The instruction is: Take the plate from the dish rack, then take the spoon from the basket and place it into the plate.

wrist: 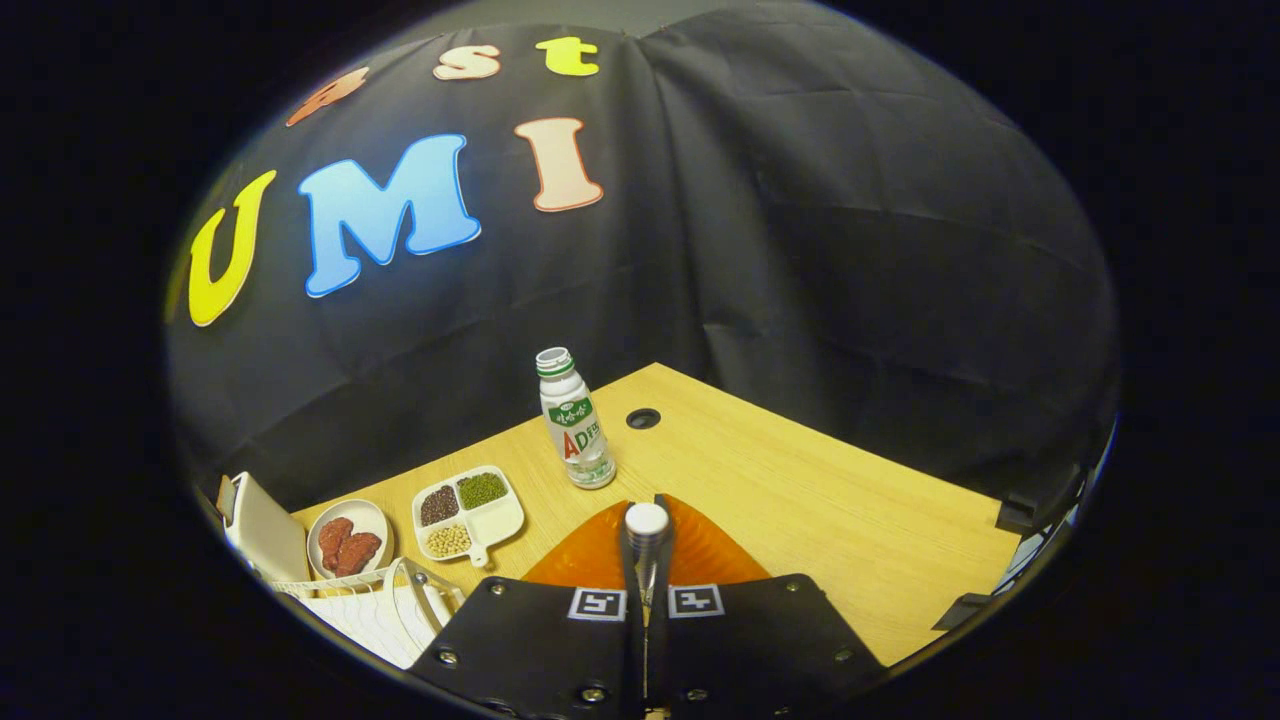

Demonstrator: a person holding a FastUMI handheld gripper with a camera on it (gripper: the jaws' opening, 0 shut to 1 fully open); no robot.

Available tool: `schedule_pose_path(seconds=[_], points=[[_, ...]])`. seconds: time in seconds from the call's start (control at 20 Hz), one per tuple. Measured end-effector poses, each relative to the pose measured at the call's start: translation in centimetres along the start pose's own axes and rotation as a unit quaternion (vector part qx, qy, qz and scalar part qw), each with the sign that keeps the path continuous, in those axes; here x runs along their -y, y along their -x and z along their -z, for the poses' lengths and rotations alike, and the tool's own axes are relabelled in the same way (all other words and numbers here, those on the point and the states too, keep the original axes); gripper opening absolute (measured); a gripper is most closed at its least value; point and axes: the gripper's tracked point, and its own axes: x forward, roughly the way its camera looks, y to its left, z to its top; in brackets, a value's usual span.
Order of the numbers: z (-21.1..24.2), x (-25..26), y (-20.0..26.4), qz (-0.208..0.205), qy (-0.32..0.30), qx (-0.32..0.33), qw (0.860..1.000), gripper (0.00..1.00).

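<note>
Spoon [646, 545] pinched between the gripper [647, 590] fingers, bowl end up, above the orange plate [700, 555] lying on the table [800, 500]. Plate is out of the dish rack [385, 610]; only releasing the spoon remains, I judge.

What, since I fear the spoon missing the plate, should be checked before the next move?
1. Spoon held: ok, hand-held gripper fingers shut on its handle.
2. Orange plate out of the dish rack: ok, it lies on the table.
3. Plate just ahead of the fingers, behind the spoon: ok.
4. Bottle apart from the plate: ok, it stands beyond it.
5. Spoon's bowl end: cannot tell, hidden.
</note>
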Motion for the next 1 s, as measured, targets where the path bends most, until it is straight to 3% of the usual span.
schedule_pose_path(seconds=[0.35, 0.55, 0.75, 1.0], points=[[-3.5, -2.1, 3.7, -0.008, 0.109, 0.039, 0.993, 0.01], [-4.6, -5.4, 8.9, -0.047, 0.15, 0.073, 0.985, 0.01], [-3.0, -10.0, 16.0, -0.114, 0.179, 0.09, 0.973, 0.01], [3.4, -16.1, 24.2, -0.224, 0.212, 0.073, 0.949, 0.01]])
